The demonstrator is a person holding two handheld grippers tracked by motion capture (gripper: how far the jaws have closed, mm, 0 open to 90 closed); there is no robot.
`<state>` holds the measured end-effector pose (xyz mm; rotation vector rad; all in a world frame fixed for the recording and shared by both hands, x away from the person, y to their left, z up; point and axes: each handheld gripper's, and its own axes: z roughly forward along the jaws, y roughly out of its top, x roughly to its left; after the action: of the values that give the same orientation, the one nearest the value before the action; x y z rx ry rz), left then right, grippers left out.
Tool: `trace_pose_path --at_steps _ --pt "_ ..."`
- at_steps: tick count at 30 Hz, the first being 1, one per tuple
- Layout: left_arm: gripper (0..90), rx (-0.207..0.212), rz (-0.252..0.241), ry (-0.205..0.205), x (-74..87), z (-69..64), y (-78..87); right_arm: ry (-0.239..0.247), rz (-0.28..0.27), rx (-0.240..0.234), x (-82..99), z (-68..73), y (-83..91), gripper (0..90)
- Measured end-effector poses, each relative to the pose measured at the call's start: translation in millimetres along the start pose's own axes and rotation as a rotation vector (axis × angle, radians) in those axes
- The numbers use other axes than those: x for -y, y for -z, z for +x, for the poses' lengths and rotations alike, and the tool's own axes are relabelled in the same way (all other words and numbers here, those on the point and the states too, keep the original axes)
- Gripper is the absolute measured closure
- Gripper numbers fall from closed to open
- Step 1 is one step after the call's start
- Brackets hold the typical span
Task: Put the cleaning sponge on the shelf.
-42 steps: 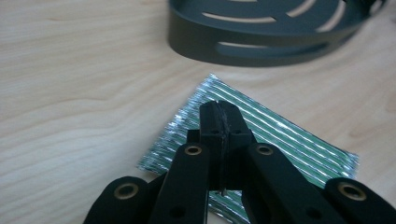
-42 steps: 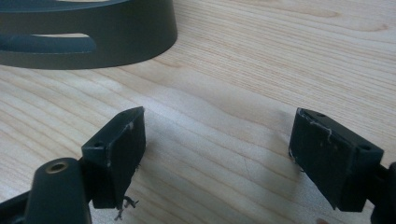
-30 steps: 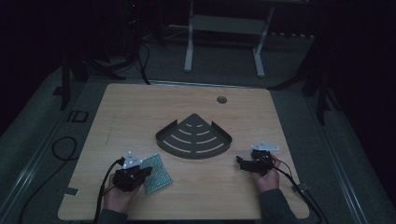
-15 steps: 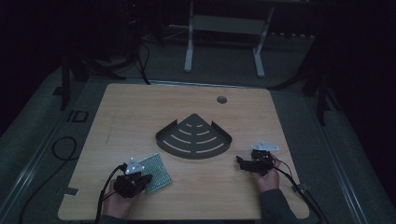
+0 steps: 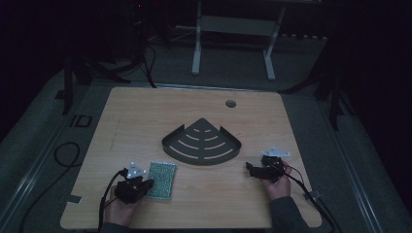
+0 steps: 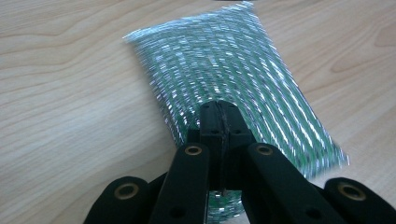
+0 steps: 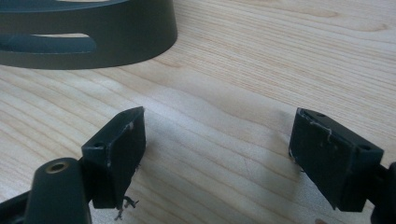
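1. High view: a wooden tabletop [image 5: 145, 121] in a dim room carries a dark fan-shaped rack [image 5: 201, 144] with curved slots at its middle. A round hole [image 5: 231, 103] sits near the far edge. The left tool [image 5: 145, 183] lies at the near left, held by the person's left hand [image 5: 120, 209], with its tip on the near edge of a green pad [image 5: 162, 173]. The pad lies flat just near-left of the rack, apart from it. The right tool [image 5: 250, 169] is at the near right in the right hand [image 5: 277, 184], pointing left toward the rack's right corner, near it but not touching. Cables [image 5: 104, 204] trail from both tools toward the near edge.

2. Left gripper view: the left tool [image 6: 219, 119] has its jaws pressed together, clenched on the near edge of the pad [image 6: 224, 60], which is green with shiny silver streaks and looks blurred. The pad rests on the tabletop [image 6: 70, 93].

3. Right gripper view: the right tool [image 7: 217, 149] is released, jaws wide apart with bare tabletop [image 7: 261, 70] between them. The rack [image 7: 93, 28] shows as a dark curved wall at the upper left, apart from the jaws.
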<state>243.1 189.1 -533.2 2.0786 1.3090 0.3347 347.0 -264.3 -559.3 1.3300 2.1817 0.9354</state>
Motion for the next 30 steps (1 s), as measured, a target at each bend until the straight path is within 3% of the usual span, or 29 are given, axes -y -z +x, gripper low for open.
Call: trace_pose_path --at_steps 13,20,26,27,30 --pt "90.0 -0.075 0.016 0.018 -6.9 16.1 -1.9 -0.001 0.000 0.000 0.0 0.1 0.0 18.2" --pt "90.0 -0.115 0.032 0.046 -5.1 30.2 3.7 -0.001 0.000 0.000 0.0 0.1 0.0 18.2" --pt "90.0 -0.098 0.035 0.054 -4.6 34.0 6.4 -0.001 0.000 0.000 0.0 0.1 0.0 18.2" --pt "90.0 -0.064 0.027 0.064 -5.2 35.0 8.2 -0.001 0.000 0.000 0.0 0.1 0.0 18.2" --pt "86.0 -0.042 0.014 0.062 -7.9 34.7 10.1 -0.001 0.000 0.000 0.0 0.1 0.0 18.2"
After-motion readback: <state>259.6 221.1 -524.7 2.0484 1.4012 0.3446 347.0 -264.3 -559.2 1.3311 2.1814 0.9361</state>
